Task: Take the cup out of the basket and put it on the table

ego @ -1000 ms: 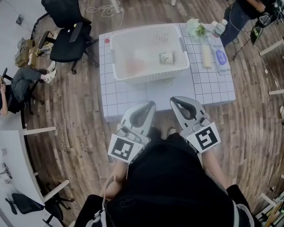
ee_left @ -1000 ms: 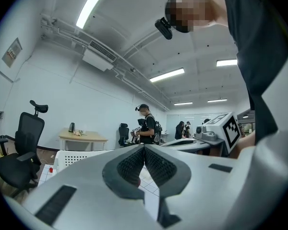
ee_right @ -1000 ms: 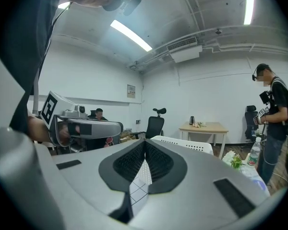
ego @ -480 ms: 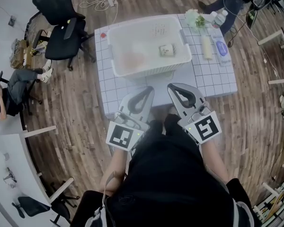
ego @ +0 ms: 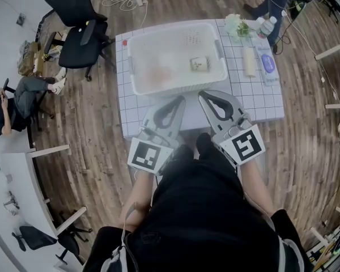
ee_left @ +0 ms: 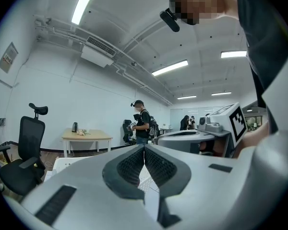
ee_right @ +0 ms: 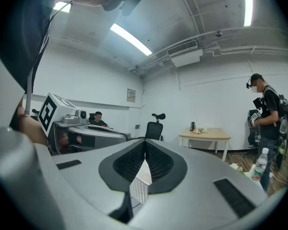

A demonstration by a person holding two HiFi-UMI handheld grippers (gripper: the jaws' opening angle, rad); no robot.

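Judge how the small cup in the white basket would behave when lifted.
The cup looks small against the basket, so probably light. It rests loose on the basket floor, so a nudge may slide or roll it. Its material cannot be made out, so fragility is unclear.

Small pale object [ego: 199,64] and orange smear [ego: 157,74] inside the basket [ego: 175,87], both too hazy for a name

Worktop [ego: 137,115]: directly before the person.
Basket [ego: 158,87]: on worktop, left of centre, toward the far edge.
Cup [ego: 199,64]: in basket, right half.
Bottle [ego: 266,26]: on worktop, far right corner, right of basket.
Left tool [ego: 180,99], right tool [ego: 203,94]: side by side over the near edge, before basket.
Chair [ego: 79,33]: on floor, left of worktop.
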